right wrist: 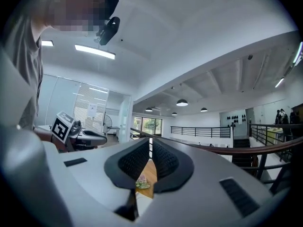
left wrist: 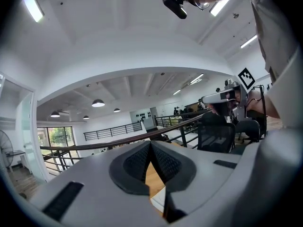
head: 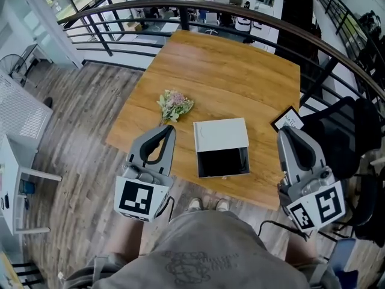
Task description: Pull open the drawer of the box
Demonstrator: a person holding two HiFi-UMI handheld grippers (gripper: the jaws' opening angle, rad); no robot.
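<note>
Both tongs shut and empty; the box (head: pixel 220 135) sits on the wooden surface (head: pixel 240 71) with its drawer (head: pixel 222 161) out.
My left tongs (left wrist: pixel 150 144) are closed tip to tip with nothing between them, and my right tongs (right wrist: pixel 151 142) are closed too, gripping nothing. They hang one at each side of the white box, apart from it, near the surface's front edge. The drawer stands pulled out toward me. A small bunch of flowers (head: pixel 175 105) lies just beyond my left tongs.

The right gripper (right wrist: pixel 151 144) had its jaws closed tip to tip, nothing between them; through the gap below showed a wooden table (right wrist: pixel 150 170) and a flower bunch (right wrist: pixel 142 183) (small, pinkish).
</note>
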